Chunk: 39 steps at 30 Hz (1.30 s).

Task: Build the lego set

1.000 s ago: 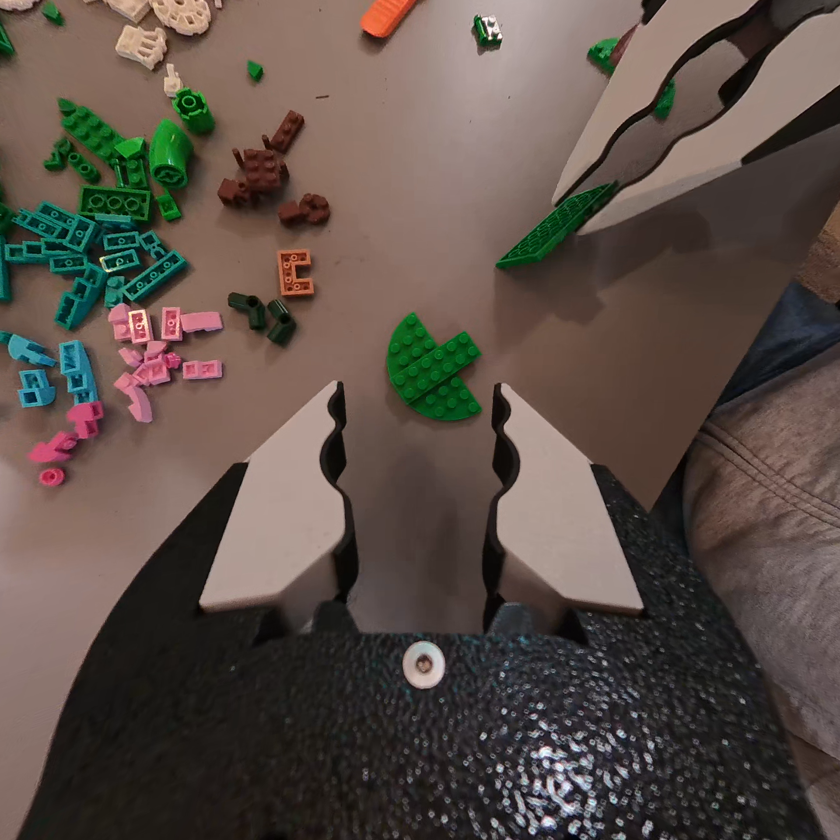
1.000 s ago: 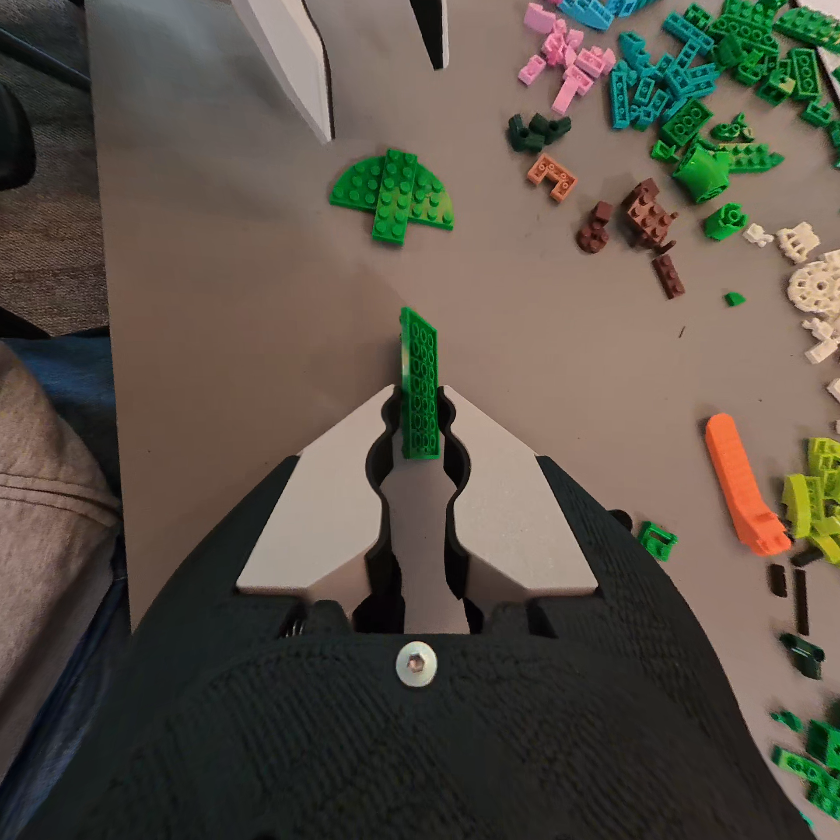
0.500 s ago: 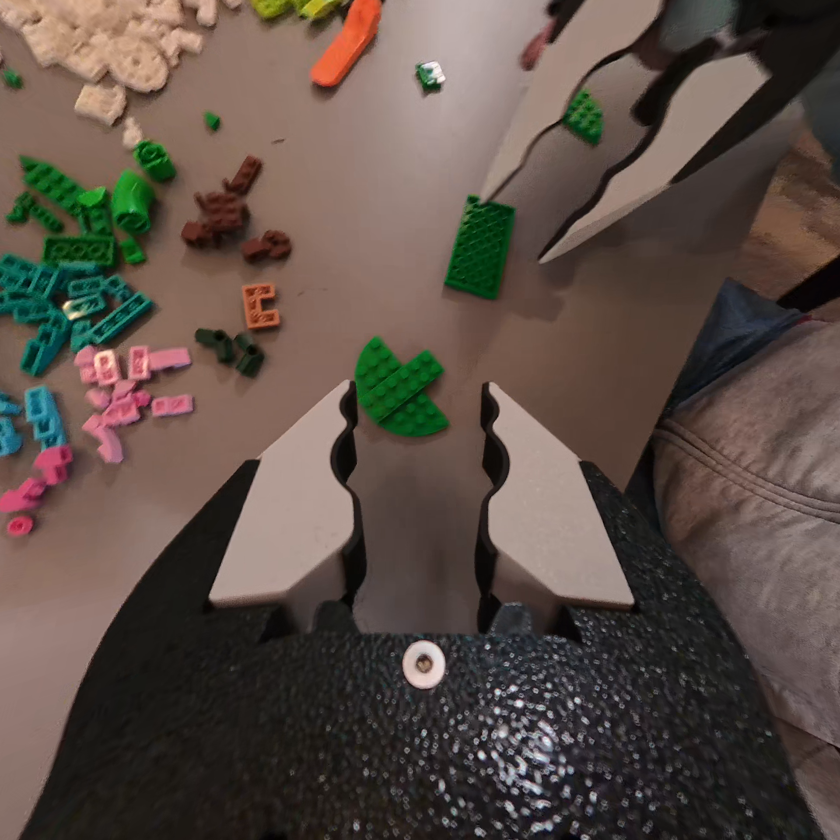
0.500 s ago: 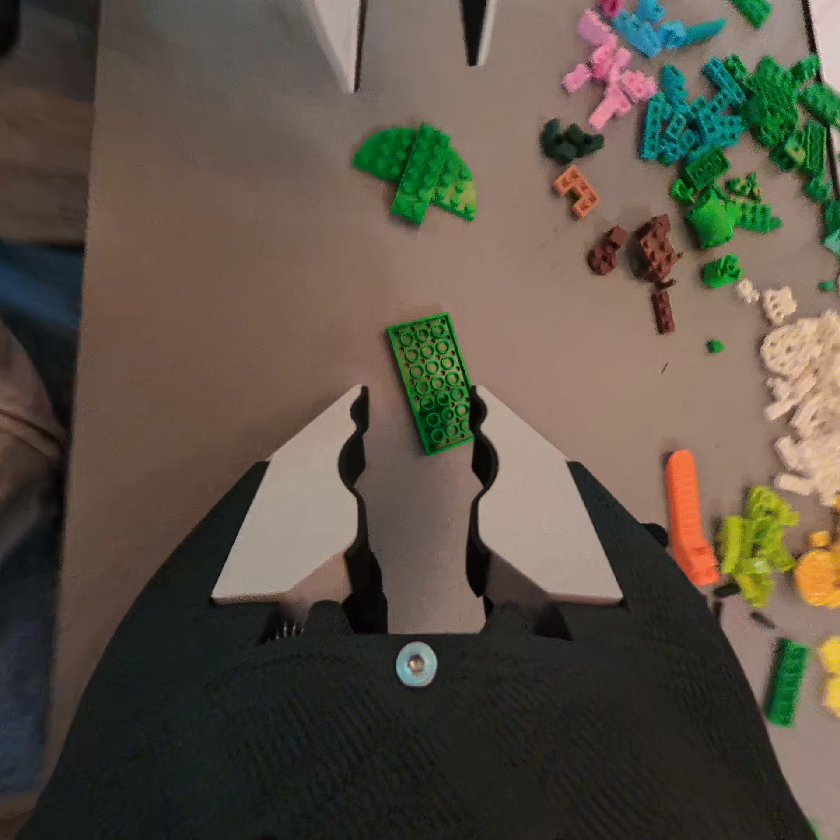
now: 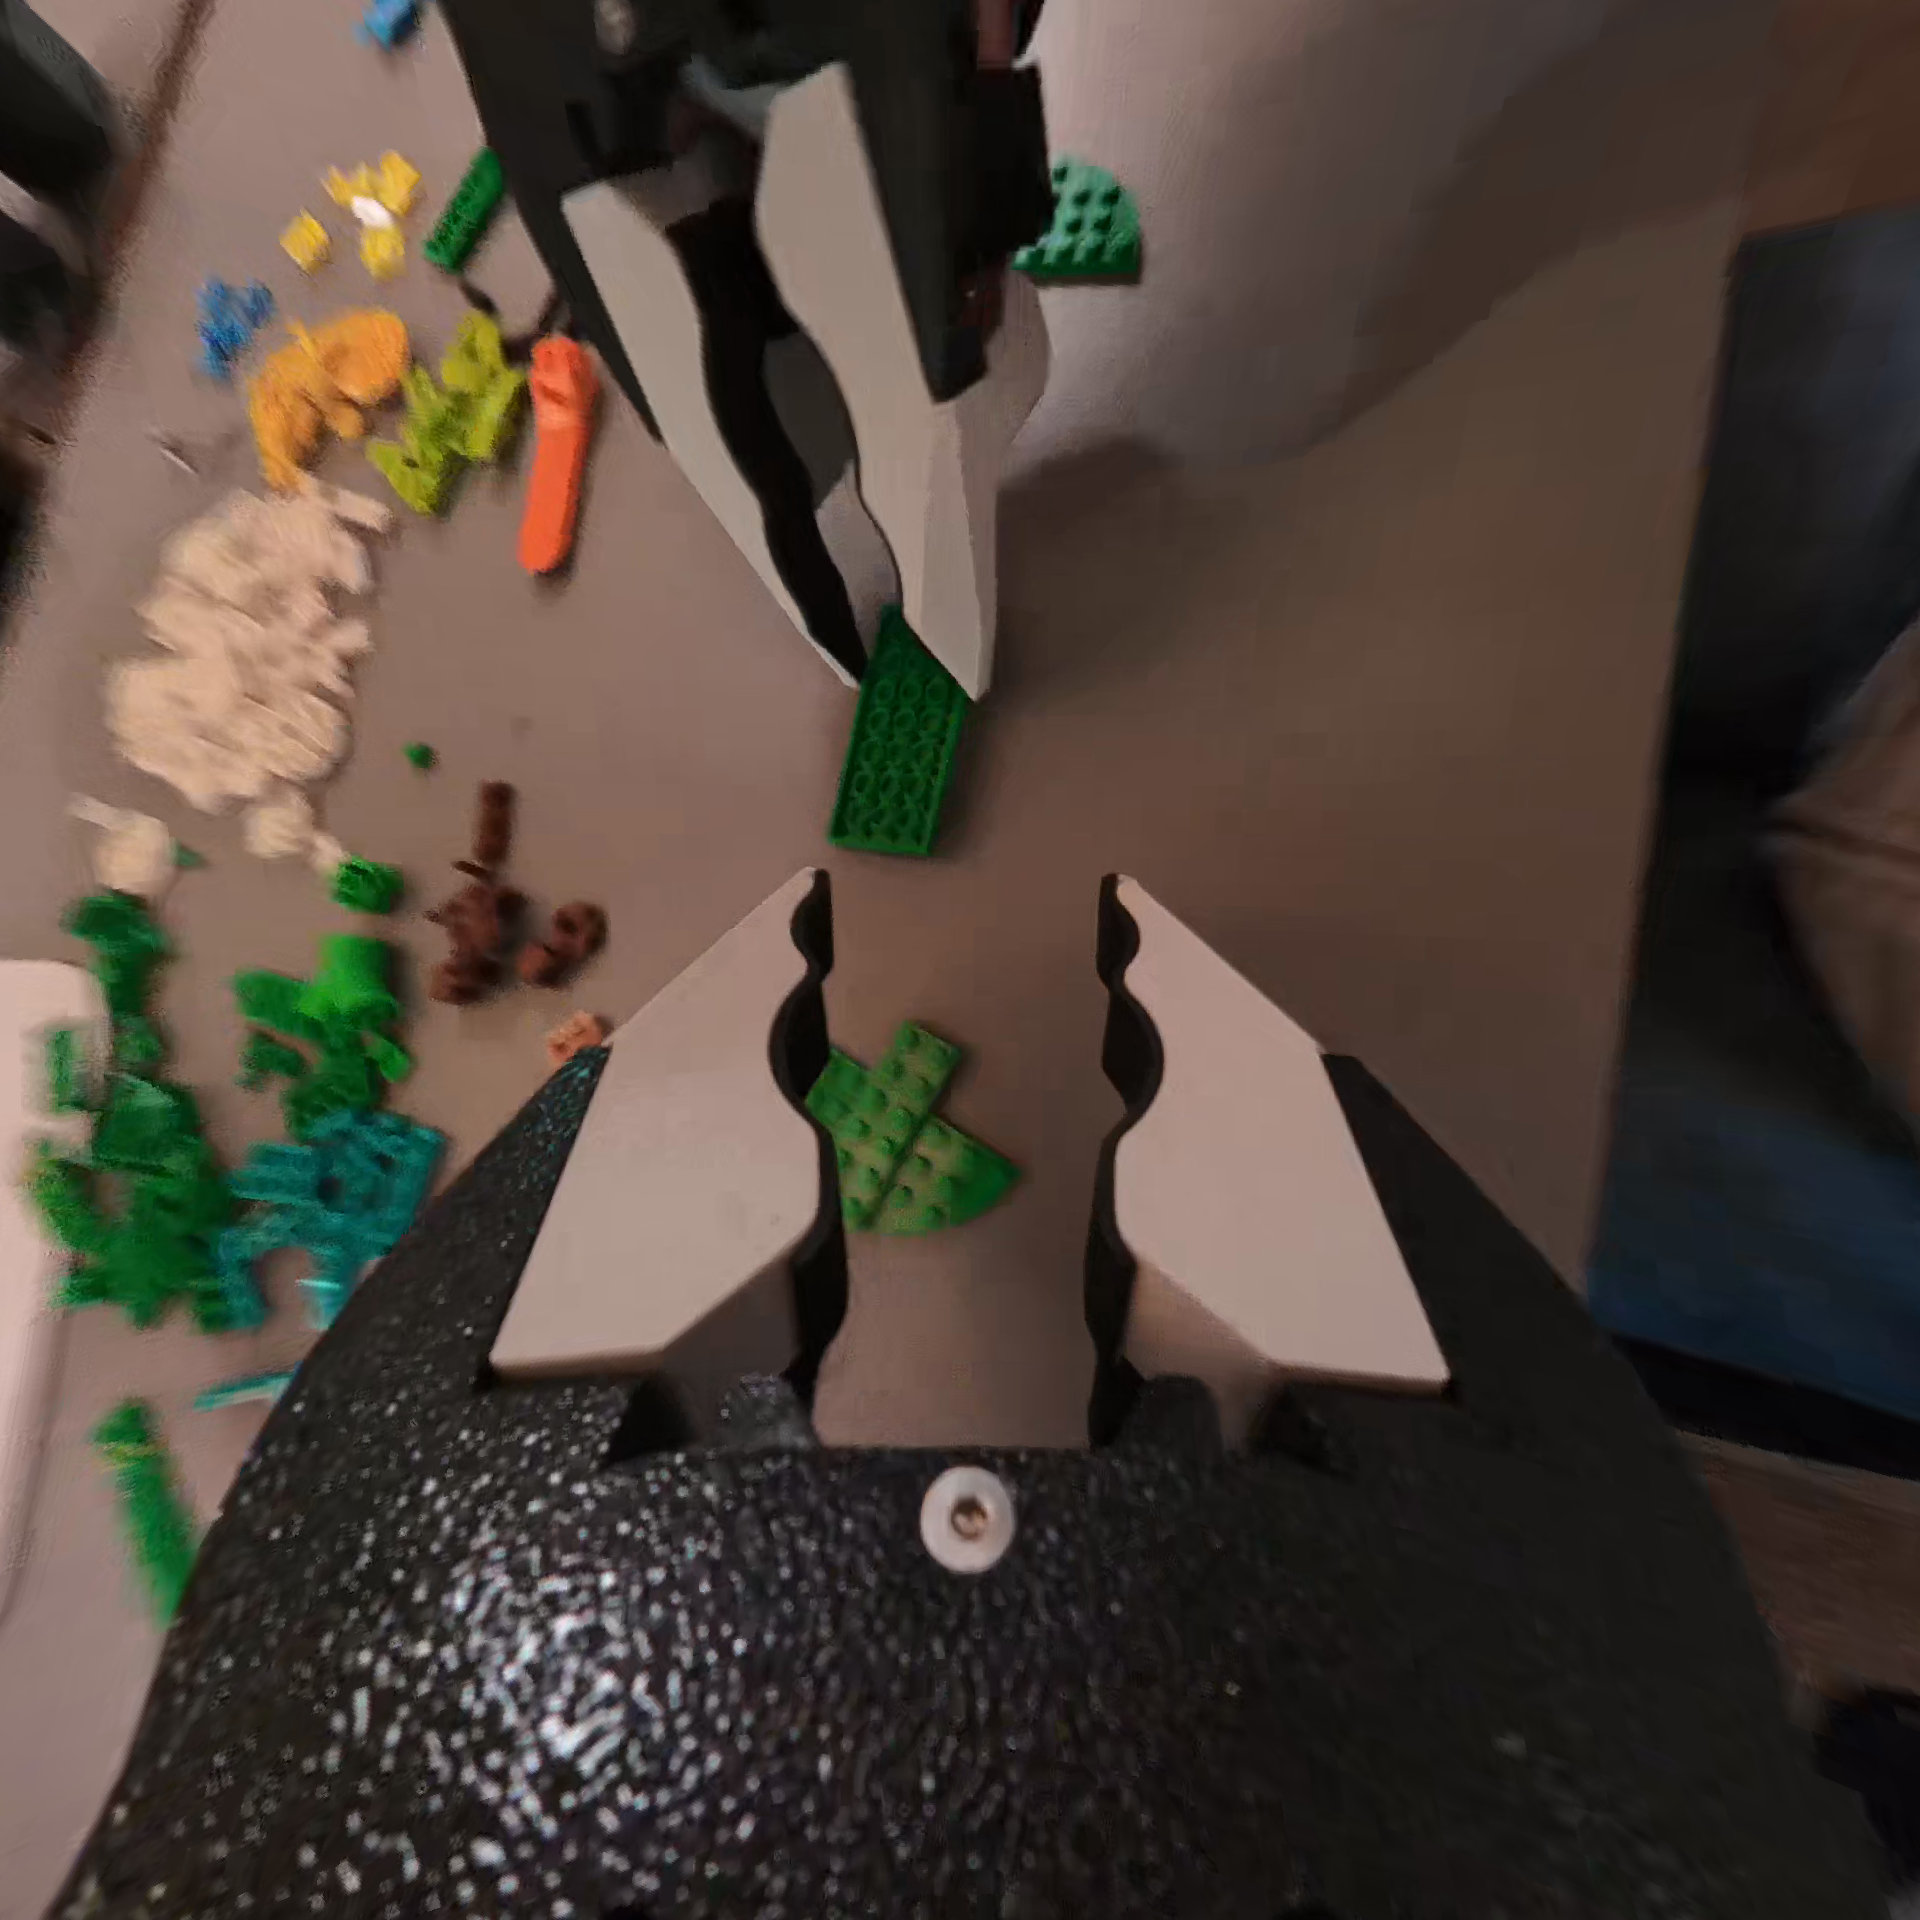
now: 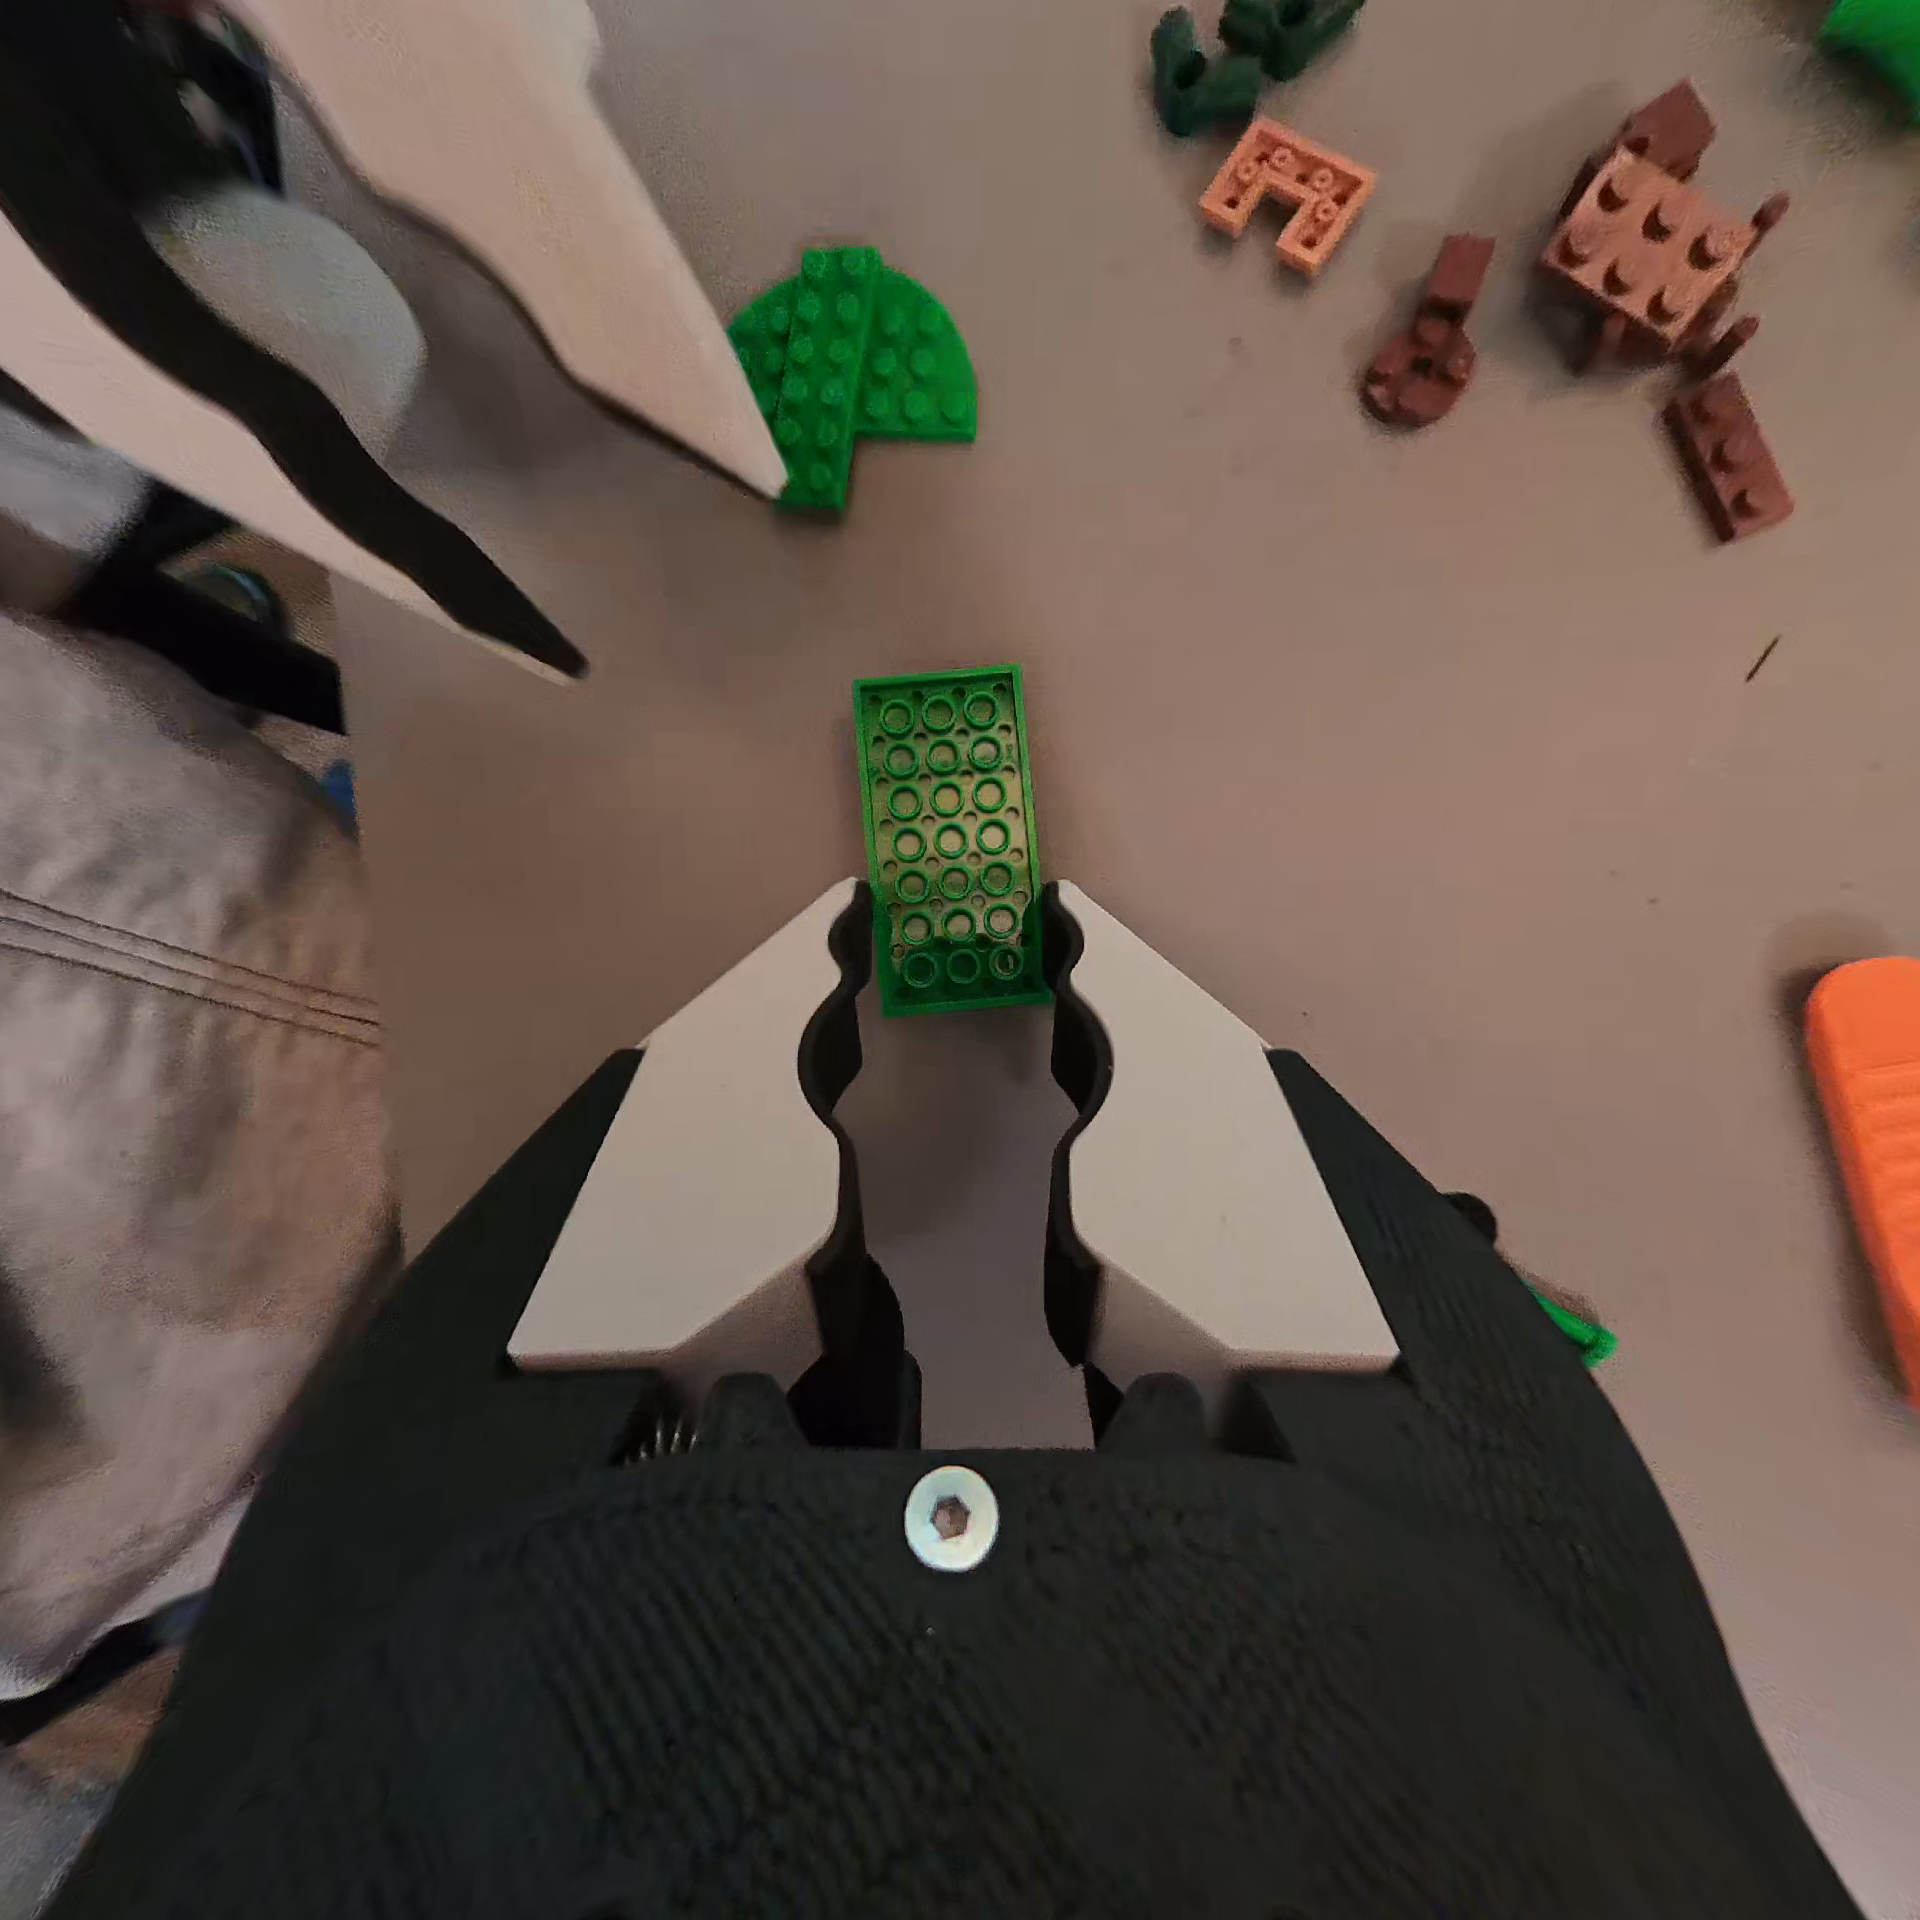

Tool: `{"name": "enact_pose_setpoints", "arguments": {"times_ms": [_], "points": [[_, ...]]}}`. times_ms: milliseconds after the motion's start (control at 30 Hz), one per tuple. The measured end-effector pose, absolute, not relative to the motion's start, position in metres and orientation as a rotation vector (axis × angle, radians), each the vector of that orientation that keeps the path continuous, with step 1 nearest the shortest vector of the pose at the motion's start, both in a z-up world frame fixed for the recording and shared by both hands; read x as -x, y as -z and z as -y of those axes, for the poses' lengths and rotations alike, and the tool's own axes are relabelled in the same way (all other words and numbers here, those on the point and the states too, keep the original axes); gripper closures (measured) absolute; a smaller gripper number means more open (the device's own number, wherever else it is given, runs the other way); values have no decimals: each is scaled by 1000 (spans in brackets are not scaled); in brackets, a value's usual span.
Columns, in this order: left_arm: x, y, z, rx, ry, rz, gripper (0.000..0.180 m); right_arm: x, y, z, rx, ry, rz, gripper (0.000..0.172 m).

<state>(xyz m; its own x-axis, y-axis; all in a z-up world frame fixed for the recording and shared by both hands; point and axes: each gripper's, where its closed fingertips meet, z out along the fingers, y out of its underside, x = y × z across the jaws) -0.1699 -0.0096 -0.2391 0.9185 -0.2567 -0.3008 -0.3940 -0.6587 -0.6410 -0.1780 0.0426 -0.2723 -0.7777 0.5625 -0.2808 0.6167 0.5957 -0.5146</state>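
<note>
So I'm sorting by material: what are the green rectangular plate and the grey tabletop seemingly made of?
Green rectangular plate: apparently moulded hard plastic, slightly glossy, with crisp ring-shaped tubes on its upturned underside. Grey tabletop: smooth and matte, probably laminate or painted board; the look leaves it open.

Desk [image 6: 1351, 727]: brown bricks [image 6: 1652, 249] far right; orange tool [image 6: 1870, 1122] right; dark green pieces [image 6: 1236, 62] far.
</note>
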Motion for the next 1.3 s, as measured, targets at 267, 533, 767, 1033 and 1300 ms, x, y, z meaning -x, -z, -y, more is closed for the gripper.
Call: {"name": "enact_pose_setpoints", "arguments": {"times_ms": [267, 533, 767, 1033, 1300], "points": [[178, 266, -27, 2324, -581, -610, 145, 179, 268, -42, -1114, 990, -2458, 140], [176, 259, -24, 2431, -255, -466, 179, 166, 243, -43, -754, 1311, -3021, 117], [165, 262, -24, 2637, 106, -525, 179, 158, 257, -46, -672, 1255, -3229, 149], [183, 243, -26, 2551, 35, -190, 99, 168, 264, -50, -878, 1278, -3055, 168], [204, 235, 30, 2437, -34, 106, 91, 173, 266, -53, -879, 1281, -3005, 160]]}}
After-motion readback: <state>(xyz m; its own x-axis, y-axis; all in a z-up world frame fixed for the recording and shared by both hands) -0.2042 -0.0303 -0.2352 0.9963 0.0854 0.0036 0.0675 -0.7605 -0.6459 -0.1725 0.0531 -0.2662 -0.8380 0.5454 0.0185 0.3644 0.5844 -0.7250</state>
